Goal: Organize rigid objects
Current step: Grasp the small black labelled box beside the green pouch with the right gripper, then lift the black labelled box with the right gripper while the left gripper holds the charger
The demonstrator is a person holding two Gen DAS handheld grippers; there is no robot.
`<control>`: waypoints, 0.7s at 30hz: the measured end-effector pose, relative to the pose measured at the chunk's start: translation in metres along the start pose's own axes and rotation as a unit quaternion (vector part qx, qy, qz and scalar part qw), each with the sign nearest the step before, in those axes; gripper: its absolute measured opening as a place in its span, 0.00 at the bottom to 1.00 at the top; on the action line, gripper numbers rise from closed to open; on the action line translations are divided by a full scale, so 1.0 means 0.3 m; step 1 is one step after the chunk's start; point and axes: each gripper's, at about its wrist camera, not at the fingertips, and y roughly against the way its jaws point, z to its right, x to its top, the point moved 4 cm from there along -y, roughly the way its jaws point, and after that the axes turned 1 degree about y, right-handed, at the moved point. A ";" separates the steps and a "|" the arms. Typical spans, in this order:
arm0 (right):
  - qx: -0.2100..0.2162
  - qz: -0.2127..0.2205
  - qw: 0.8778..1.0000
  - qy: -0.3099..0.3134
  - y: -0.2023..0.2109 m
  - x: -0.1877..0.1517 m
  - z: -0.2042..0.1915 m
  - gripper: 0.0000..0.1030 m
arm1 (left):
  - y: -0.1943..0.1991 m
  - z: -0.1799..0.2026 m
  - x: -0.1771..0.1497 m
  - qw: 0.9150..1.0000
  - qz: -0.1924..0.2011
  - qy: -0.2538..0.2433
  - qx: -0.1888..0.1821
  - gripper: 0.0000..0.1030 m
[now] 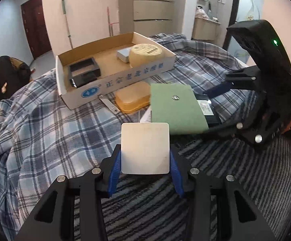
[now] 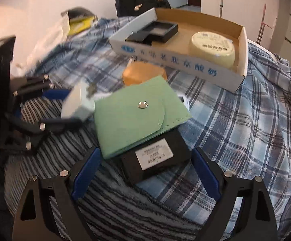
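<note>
**White plate in the left grip, black box next for the right**

On the left, the left hand-held gripper (image 1: pixel 145 160) is pinching a flat white square plate (image 1: pixel 145 148) between its blue fingers, held above the plaid-covered bed (image 1: pixel 45 124). By my reading the step in hand is carrying this piece to the cardboard tray (image 1: pixel 113 80), which already holds a black frame (image 1: pixel 84 70), a grey block (image 1: pixel 123 55) and a round yellow tub (image 1: pixel 147 55). The open floor between frame and tub looks the likely spot; the next move calls for lifting over the near wall.

To the right, the right hand-held gripper (image 2: pixel 145 172) stands spread wide, straddling a labelled black box (image 2: pixel 155 158) that lies partly beneath a green snap pouch (image 2: pixel 133 118); closing on the box's sides should follow
</note>
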 end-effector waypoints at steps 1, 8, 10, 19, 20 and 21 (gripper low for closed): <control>-0.007 0.001 1.000 0.000 0.002 -0.001 0.002 0.85 | 0.003 -0.004 -0.001 1.000 0.002 0.003 0.002 0.45; -0.064 0.018 0.996 -0.060 0.028 0.004 0.087 0.73 | 0.029 -0.022 0.011 0.999 0.029 0.012 0.005 0.45; -0.088 0.028 0.992 -0.084 0.047 0.009 0.127 0.73 | 0.020 -0.022 0.010 1.000 0.023 0.011 0.008 0.45; -0.132 0.063 0.989 -0.038 0.106 0.021 0.139 0.87 | 0.018 -0.024 0.008 1.000 0.022 0.015 0.002 0.45; -0.133 0.083 0.987 -0.023 0.118 0.027 0.128 0.91 | 0.018 -0.022 0.008 1.000 0.022 0.015 0.002 0.45; -0.126 0.094 0.987 -0.008 0.124 0.031 0.117 0.92 | 0.017 -0.021 0.009 1.000 0.021 0.014 0.002 0.45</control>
